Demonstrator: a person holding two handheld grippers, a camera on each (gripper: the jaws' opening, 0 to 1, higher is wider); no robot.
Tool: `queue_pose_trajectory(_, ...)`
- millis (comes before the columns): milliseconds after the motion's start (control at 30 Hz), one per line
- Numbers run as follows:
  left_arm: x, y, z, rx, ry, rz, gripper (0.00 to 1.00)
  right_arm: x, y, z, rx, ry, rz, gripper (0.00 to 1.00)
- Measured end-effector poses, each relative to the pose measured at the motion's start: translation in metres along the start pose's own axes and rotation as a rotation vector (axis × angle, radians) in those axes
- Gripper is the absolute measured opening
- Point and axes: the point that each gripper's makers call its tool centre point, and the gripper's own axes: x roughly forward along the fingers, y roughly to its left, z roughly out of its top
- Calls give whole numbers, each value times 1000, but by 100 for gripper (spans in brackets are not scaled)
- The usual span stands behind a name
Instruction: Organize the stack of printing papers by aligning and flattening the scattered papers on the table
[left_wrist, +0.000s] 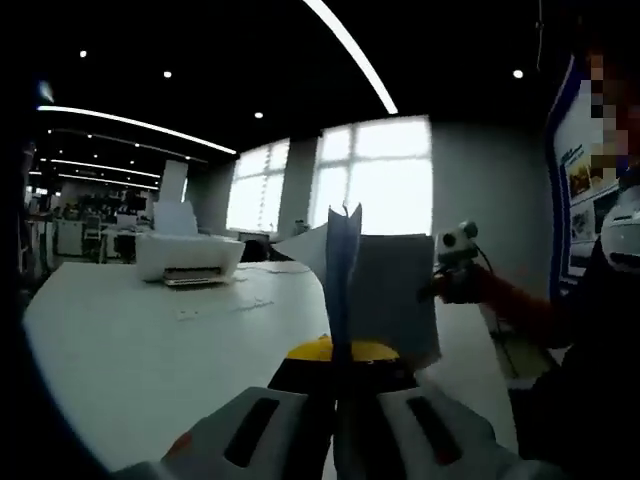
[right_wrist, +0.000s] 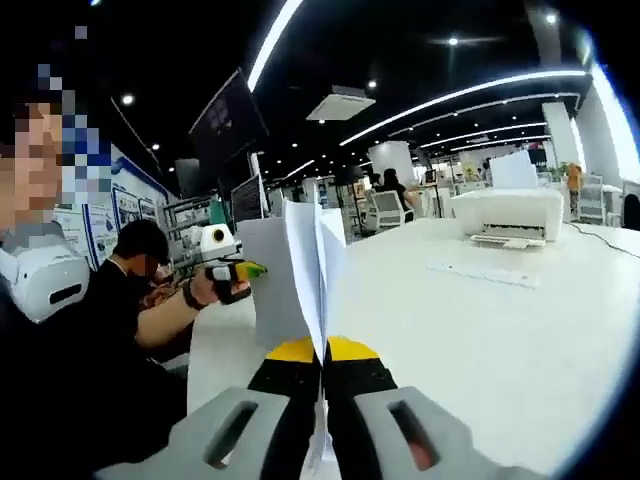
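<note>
Both sets of fingers are clamped on the stack of printing papers (left_wrist: 345, 270): I see my left gripper (left_wrist: 340, 400) pinching one edge and my right gripper (right_wrist: 322, 395) pinching the opposite edge, holding the sheets upright and edge-on above the white table (left_wrist: 150, 340). Farther back on the table sits a white printer (right_wrist: 505, 215).

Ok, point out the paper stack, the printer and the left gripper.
paper stack (left_wrist: 345, 280), left gripper view, upright edge above the jaws
printer (right_wrist: 508, 214), right gripper view, white front
left gripper (right_wrist: 228, 272), right gripper view, yellow-and-black body
</note>
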Motion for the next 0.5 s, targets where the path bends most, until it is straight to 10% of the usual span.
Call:
queue_pose_trajectory(267,2,5,-4,-374,15,-58,6,-4,-4,2,375,-32,79,0)
queue_pose_trajectory(500,7,3,-26,-451,93,-60,6,2,-12,-21,422,14,73,0)
